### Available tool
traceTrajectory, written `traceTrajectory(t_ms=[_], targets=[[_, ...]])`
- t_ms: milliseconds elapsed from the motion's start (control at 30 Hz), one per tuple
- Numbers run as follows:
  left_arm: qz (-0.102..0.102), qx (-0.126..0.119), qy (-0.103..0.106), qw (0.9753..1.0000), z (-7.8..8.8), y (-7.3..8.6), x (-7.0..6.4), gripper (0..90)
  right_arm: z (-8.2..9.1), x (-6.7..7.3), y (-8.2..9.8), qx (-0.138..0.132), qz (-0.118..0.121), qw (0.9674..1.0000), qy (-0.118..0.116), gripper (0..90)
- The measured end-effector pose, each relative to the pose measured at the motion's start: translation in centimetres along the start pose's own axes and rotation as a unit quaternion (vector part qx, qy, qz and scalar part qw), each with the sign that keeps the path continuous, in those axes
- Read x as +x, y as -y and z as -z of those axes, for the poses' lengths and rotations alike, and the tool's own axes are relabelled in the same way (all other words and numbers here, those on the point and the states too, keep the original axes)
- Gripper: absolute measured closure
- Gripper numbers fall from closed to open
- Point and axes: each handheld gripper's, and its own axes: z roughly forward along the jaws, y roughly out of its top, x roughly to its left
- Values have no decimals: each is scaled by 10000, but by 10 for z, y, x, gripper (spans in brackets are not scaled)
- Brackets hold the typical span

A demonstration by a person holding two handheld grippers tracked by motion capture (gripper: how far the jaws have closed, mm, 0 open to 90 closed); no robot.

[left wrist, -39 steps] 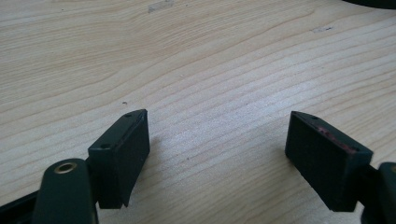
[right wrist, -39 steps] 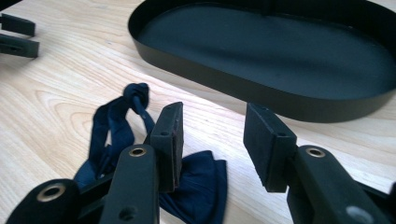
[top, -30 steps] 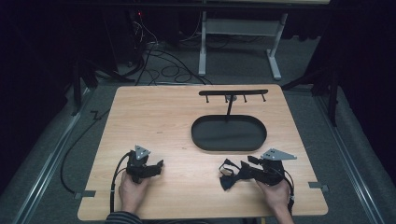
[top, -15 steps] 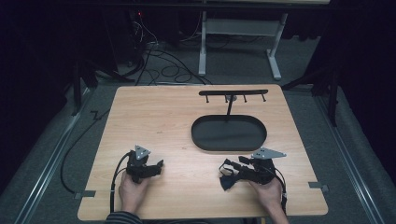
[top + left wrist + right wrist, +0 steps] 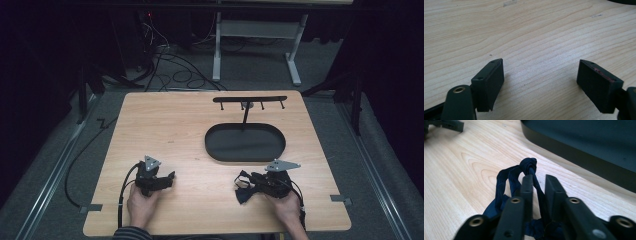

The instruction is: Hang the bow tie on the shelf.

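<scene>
We hold a knotted dark cloth in the right gripper, whose jaws are pressed nearly together with a strand of the cloth pinched between them; the knot stands just past the tips and the rest of the cloth bunches under the jaws. In the high view the cloth lies at the near right of the table, touching the wood, with the right gripper low over it and pointing left. We judge that we grip by the strand below the knot because the knot gives a stop that keeps the cloth from slipping out as we lift. The left gripper rests at the near left with its jaws spread wide over bare wood, holding nothing; in the high view the left gripper points right toward the cloth, well apart from it, probably kept ready to take a second hold. Just far of the right gripper lies the black oval tray, and from its far side a thin post rises to a hook bar. The loop looks meant for one of those hooks, so we keep it free ahead of the jaws.
</scene>
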Motion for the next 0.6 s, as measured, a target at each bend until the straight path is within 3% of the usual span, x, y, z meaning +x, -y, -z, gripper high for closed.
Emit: traceTrajectory(t_ms=[100,600], targets=[[1,-1,0,10000,0,0,0,223,0,0,1,11,49,10000,-54,896],[1,-1,0,10000,0,0,0,223,17,-1,-7,-274,98,9995,-94,900]])
